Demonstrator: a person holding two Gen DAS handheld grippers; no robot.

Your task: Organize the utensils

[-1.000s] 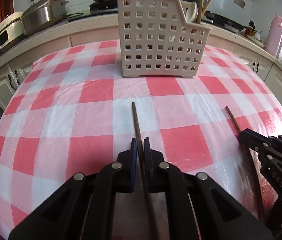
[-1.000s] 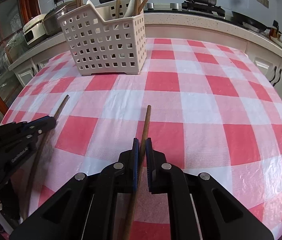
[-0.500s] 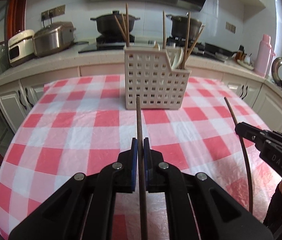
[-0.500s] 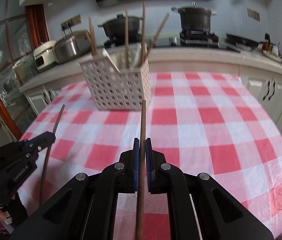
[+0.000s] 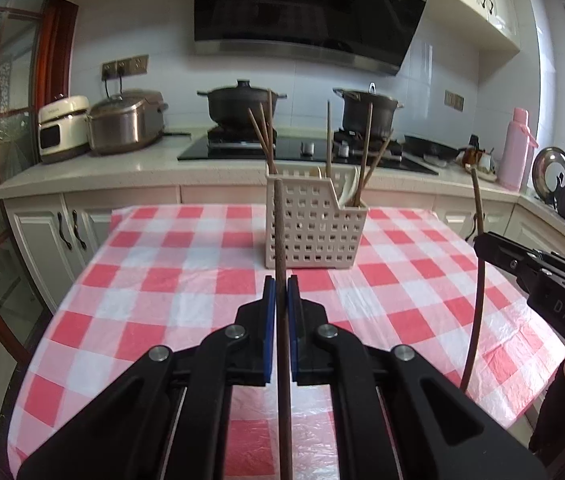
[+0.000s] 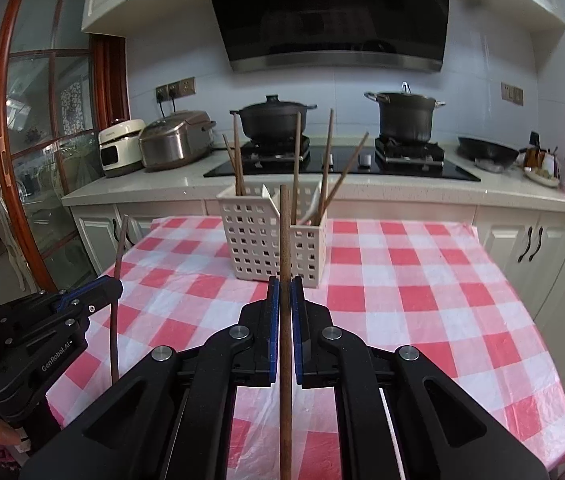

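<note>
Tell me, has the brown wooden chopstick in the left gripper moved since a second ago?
Yes. The brown wooden chopstick rose off the checked tablecloth; its tip now overlaps the white basket.

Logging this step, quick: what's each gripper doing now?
Left gripper: shut on a brown chopstick.
Right gripper: shut on another brown chopstick.

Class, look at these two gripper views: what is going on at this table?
A person holds two grippers. The left gripper is shut on one brown chopstick, and the right gripper is shut on another chopstick. Both sticks are raised off the checked tablecloth, aimed toward the white perforated basket that already holds several chopsticks.
</note>
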